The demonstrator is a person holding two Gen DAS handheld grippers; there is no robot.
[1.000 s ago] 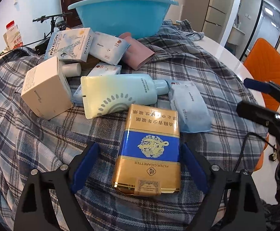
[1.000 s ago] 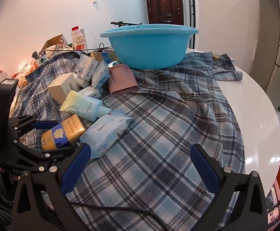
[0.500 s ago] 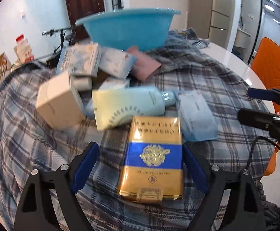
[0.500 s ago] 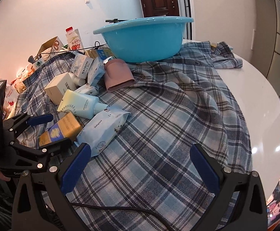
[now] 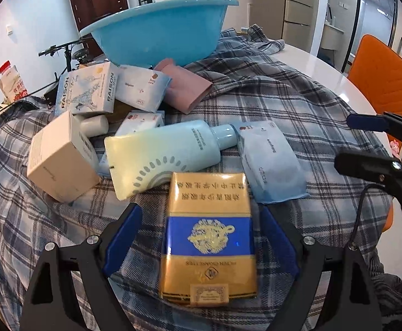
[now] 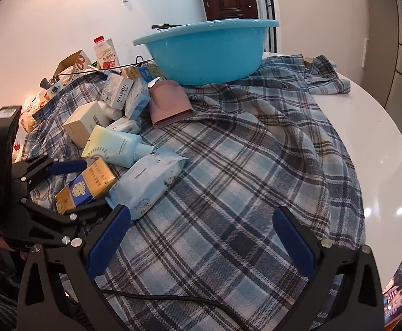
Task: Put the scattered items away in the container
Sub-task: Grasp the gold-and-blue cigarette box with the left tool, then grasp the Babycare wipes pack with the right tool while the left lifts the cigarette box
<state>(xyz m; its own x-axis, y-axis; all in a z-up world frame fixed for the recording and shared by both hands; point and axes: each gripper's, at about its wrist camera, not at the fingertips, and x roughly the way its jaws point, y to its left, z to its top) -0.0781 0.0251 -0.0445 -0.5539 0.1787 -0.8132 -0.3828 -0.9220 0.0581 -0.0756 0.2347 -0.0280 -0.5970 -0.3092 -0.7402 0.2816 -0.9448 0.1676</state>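
Plaid cloth covers the surface [image 6: 377, 138], blue basin [image 5: 162, 35] at the far end. Left gripper [image 5: 201, 237] straddles the gold cigarette pack [image 5: 209, 237], jaws just narrowing, not yet pinching. Right gripper [image 6: 201, 237] hangs released, empty. Next: clamp, lift, carry to the basin.

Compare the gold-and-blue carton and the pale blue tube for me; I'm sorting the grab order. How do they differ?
The gold-and-blue carton is a flat, hard-edged box; the pale blue tube is soft-sided, with a round cap. The carton lies between the left hand-held gripper's open fingers, which have just been closing; the tube lies beyond them. The carton points away from the camera, the tube crosswise. Both lie on the plaid cloth.
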